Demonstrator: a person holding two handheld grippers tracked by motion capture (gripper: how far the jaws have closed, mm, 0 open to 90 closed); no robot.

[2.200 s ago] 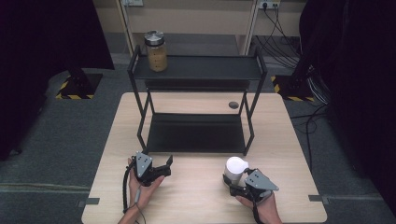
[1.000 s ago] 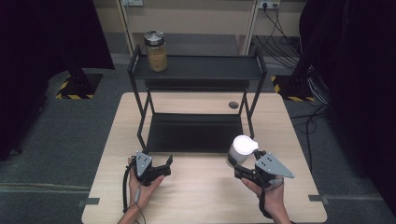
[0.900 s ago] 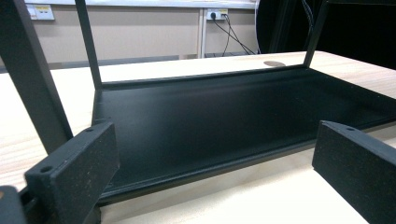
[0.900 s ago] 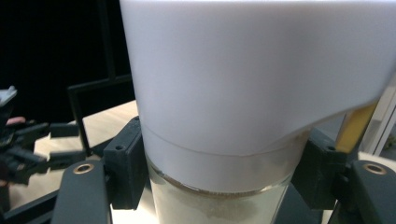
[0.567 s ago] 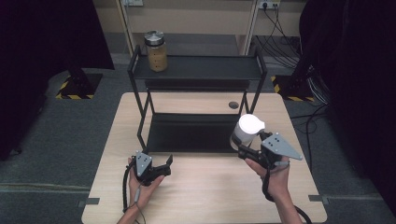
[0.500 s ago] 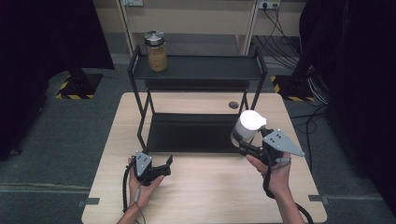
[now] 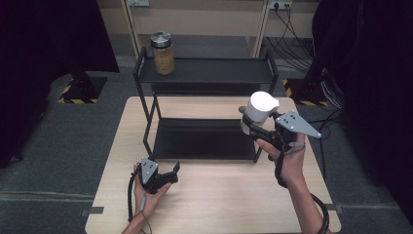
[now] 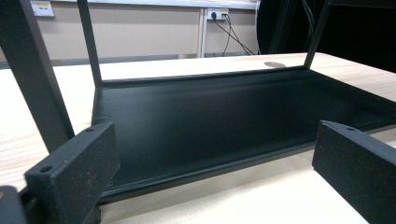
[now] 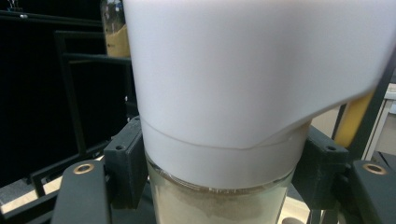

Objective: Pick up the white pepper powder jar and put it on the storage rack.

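— What's nearest to us on the table?

— The left gripper [image 7: 171, 174], lying in the person's upturned left hand [image 7: 148, 192] near the front edge of the table [image 7: 219, 204]. Its jaws stand wide apart with nothing between them. From its own camera you look straight between them at the bottom shelf [image 8: 224, 121] of the black rack [image 7: 146, 131], which sits just beyond.

— And the other one?

— The right gripper [image 7: 253, 127] is farther back and lifted off the table, at the rack's right front corner. It's clamped on a glass jar [image 7: 259, 113] with a big white lid [image 7: 262, 106]. In the right gripper view the two jaws press against the jar from either side, right under the lid [image 9: 252, 70], and there's a pale powder [image 9: 219, 207] inside the glass.

— Is the jar upright?

— Roughly, yes, lid on top. It hangs in the air, about level with the gap between the two shelves, touching neither as far as I can see.

— Anything behind that?

— On the top shelf [image 7: 209, 70], far left corner, stands a second jar [image 7: 162, 53] with a metal lid and brownish contents. It's well apart from the held one. There's also a small dark disc set in the tabletop behind the rack, seen from the left gripper's camera [image 8: 274, 64]. Beyond the table, the wall with sockets and cables [image 7: 287, 29].
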